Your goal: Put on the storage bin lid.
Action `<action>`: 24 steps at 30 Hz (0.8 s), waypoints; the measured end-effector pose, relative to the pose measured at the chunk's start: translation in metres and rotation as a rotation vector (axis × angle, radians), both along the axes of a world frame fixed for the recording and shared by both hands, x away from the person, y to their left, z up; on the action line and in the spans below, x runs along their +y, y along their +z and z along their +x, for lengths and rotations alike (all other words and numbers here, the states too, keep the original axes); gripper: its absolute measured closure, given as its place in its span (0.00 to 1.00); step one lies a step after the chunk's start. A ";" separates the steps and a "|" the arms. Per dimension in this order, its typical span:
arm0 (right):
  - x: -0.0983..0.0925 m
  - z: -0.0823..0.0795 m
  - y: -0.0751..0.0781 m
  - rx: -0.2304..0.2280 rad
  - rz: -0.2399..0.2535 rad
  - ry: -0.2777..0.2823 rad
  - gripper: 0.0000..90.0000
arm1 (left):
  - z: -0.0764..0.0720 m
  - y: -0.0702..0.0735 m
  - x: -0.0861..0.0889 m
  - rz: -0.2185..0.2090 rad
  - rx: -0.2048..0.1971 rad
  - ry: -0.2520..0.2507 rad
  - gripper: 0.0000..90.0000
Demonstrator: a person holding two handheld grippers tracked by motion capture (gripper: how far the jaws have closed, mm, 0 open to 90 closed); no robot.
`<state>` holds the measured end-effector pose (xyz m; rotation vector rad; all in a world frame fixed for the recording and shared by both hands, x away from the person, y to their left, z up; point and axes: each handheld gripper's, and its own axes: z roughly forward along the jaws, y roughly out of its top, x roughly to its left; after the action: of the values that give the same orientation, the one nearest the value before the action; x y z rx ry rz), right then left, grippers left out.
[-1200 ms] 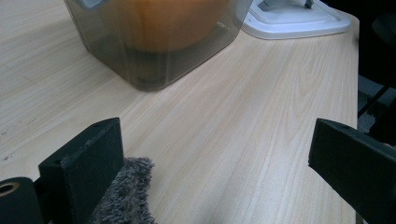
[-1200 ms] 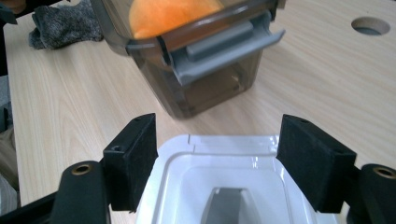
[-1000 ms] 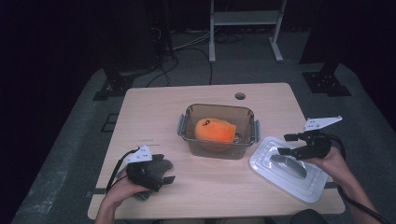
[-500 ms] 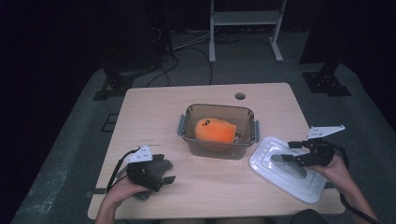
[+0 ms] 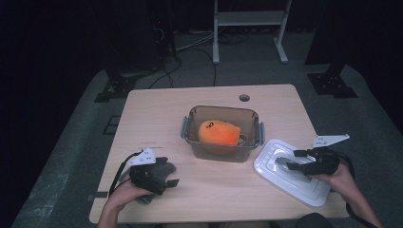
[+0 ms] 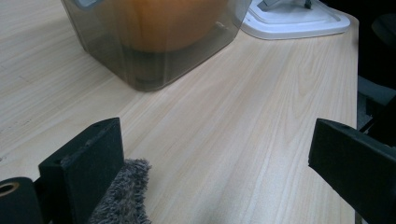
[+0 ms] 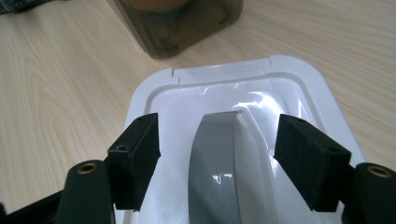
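Lowered since a second ago, right claw [image 7: 217,158] straddles the white plastic lid's [image 7: 154,88] grey handle [image 7: 212,154], jaws released, just closing; left claw [image 6: 219,172] released.

Dark lab: equipment stands [image 5: 249,28], floor cables [image 5: 190,45].

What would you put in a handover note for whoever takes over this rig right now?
Right claw: open, jaws on either side of the grey handle of the white lid, not yet gripping.
Left claw: open, resting on the table beside a grey fuzzy cloth.
Container: mid-table, open, orange plush toy inside.
Done: toy is in the container.
Left: probably grip the handle, lift the lid, seat it on the container.
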<state>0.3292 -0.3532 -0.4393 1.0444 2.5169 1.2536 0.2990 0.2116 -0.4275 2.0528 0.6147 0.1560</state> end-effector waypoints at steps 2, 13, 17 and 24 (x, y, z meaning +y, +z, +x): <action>0.000 -0.001 -0.002 0.003 -0.003 0.001 0.34 | 0.000 0.000 0.000 0.001 0.001 -0.001 0.03; 0.002 -0.003 -0.011 -0.003 -0.018 0.012 0.50 | 0.000 0.000 0.000 -0.001 0.002 -0.001 0.03; 0.002 -0.004 -0.014 -0.009 -0.029 0.016 0.59 | 0.000 0.000 0.000 -0.002 0.002 0.003 0.03; 0.002 -0.006 -0.013 -0.022 -0.036 0.022 0.70 | 0.000 0.000 0.000 0.000 0.003 0.001 0.03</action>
<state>0.3233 -0.3511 -0.4522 0.9927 2.5315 1.2138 0.2991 0.2119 -0.4279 2.0530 0.6177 0.1534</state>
